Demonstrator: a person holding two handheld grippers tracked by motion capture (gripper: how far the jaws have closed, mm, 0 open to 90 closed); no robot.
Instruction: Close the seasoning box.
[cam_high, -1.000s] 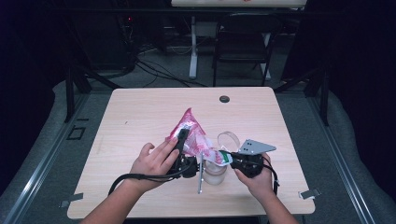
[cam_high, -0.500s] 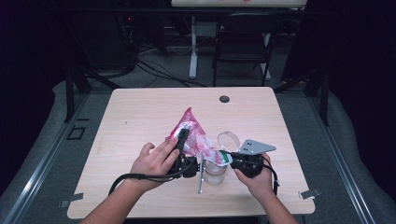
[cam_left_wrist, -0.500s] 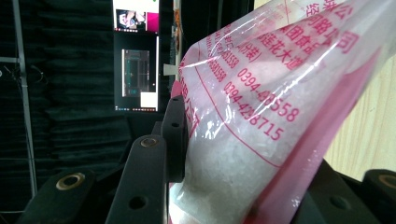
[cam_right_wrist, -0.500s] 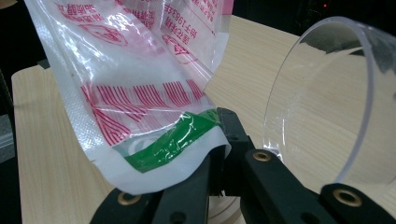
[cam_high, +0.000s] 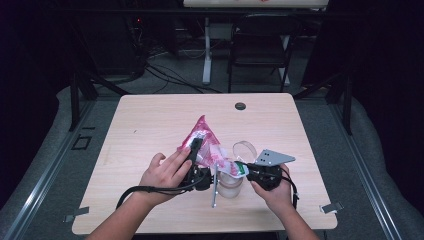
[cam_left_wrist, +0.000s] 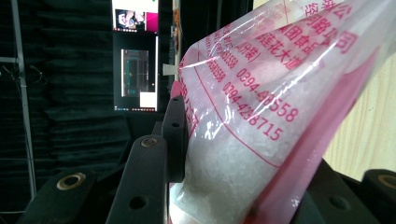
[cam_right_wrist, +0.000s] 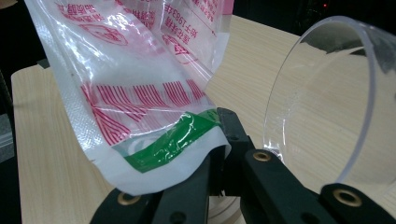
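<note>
Pink-printed clear plastic bag of white granules (cam_high: 205, 142) sits mid-frame in high view, tilted over clear plastic cup (cam_high: 231, 182). Left gripper (cam_high: 196, 150) clamps its bulging body, jaws part-closed; right gripper (cam_high: 242, 170) pinches the green-striped corner flat. Bag's floppy, slippery, bottom-heavy: grip seams, not film.

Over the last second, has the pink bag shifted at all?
No. In the high view the pink bag keeps its place against the table's round grommet and the clear cup, held by the left gripper and right gripper.
</note>
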